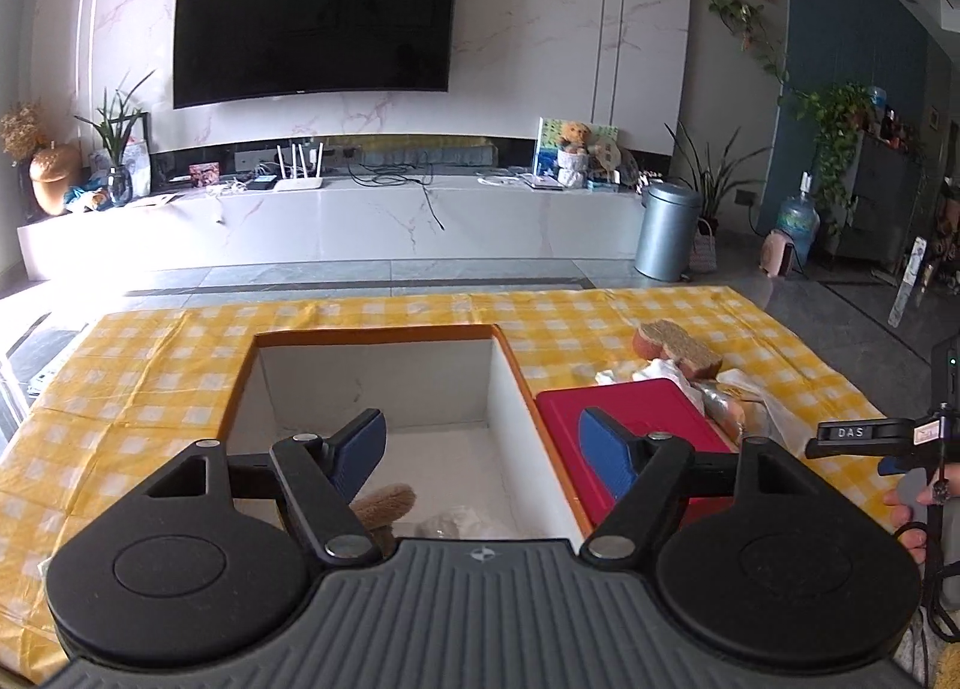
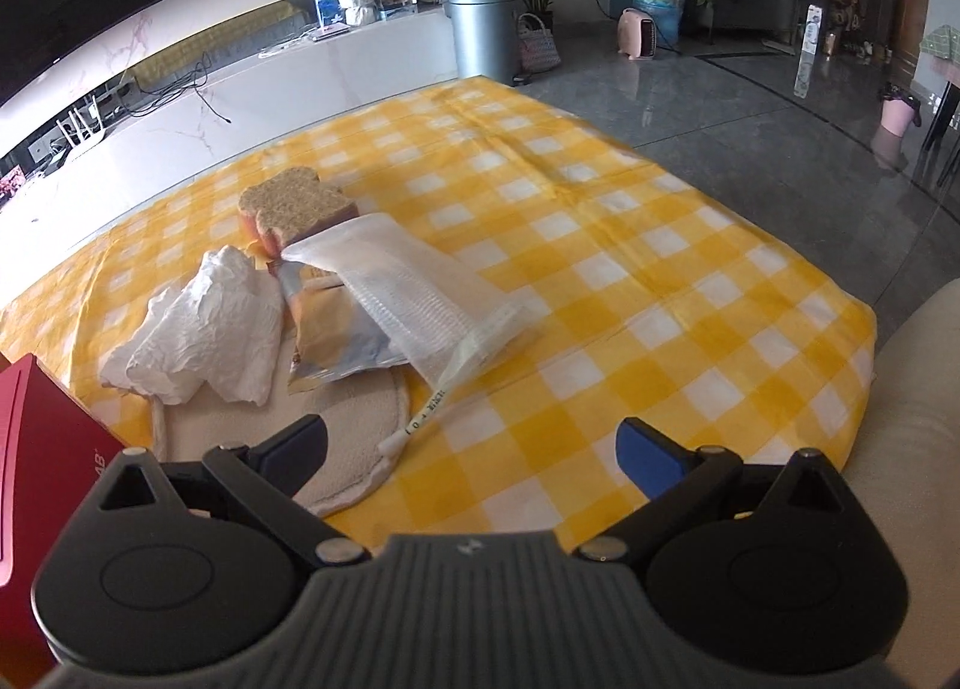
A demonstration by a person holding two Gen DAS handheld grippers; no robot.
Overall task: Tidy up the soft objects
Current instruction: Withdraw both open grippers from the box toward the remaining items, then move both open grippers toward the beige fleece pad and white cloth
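My left gripper [image 1: 483, 452] is open and empty above an orange-rimmed white box [image 1: 510, 383]. A brown plush piece [image 1: 384, 503] and a clear wrapper [image 1: 450, 524] lie in the box. My right gripper [image 2: 471, 449] is open and empty over the yellow checked cloth. Ahead of it lies a pile: a toast-shaped sponge [image 2: 294, 206], crumpled white tissue [image 2: 204, 329], a snack bag [image 2: 336, 335], a clear zip pouch [image 2: 420, 293] and a round beige pad [image 2: 354, 431]. The sponge also shows in the left wrist view [image 1: 678, 350].
A red box lid [image 1: 636, 431] lies between the box and the pile; it also shows in the right wrist view [image 2: 42, 479]. The table's right edge meets a cream sofa arm [image 2: 918, 389]. A TV stand and a grey bin [image 1: 666, 230] stand beyond.
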